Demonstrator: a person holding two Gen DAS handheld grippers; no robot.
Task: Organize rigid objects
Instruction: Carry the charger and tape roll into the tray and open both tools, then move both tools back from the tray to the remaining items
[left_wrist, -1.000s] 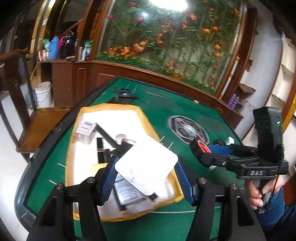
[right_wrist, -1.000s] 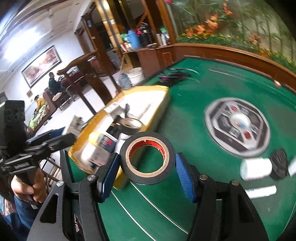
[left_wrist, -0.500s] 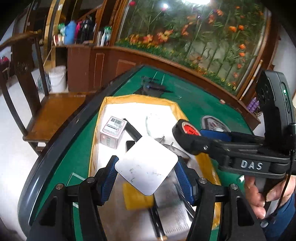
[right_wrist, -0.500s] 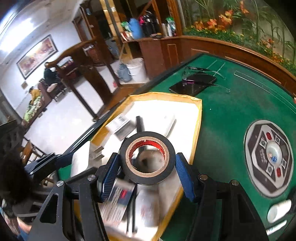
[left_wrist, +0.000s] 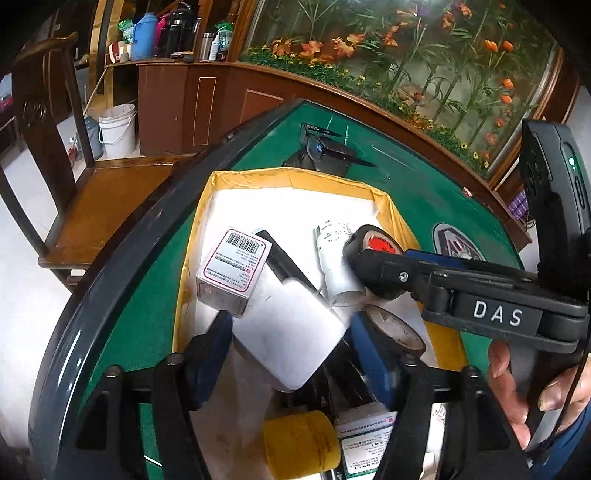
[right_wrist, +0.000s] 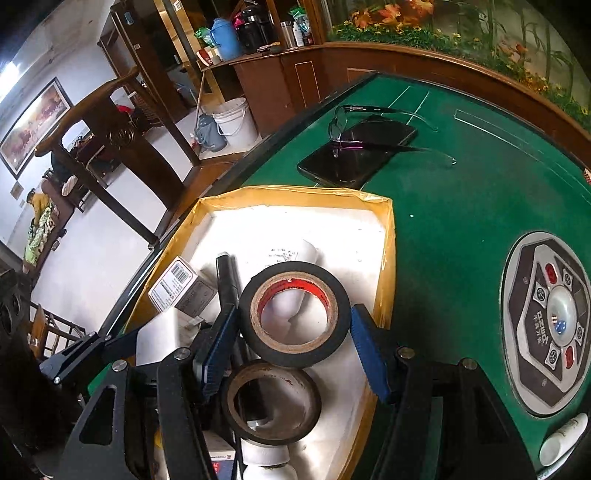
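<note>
A yellow-rimmed tray with a white floor lies on the green table. My left gripper hangs low over it. Its jaws are opening, and a flat white square piece sits between the pads, which stand just off its corners. My right gripper is shut on a black tape roll with a red core, over the tray's right half. The same roll shows in the left wrist view. In the tray lie a barcoded box, a black pen, a white tube and a second tape roll.
A dark phone with glasses on it lies beyond the tray. The table's round control panel is at the right, white tubes near it. A yellow-capped bottle and a medicine box sit at the tray's near end. A wooden chair stands left.
Both grippers have come over the tray and sunk toward it. The left jaws have widened off the white piece. The right gripper still holds the tape roll.
</note>
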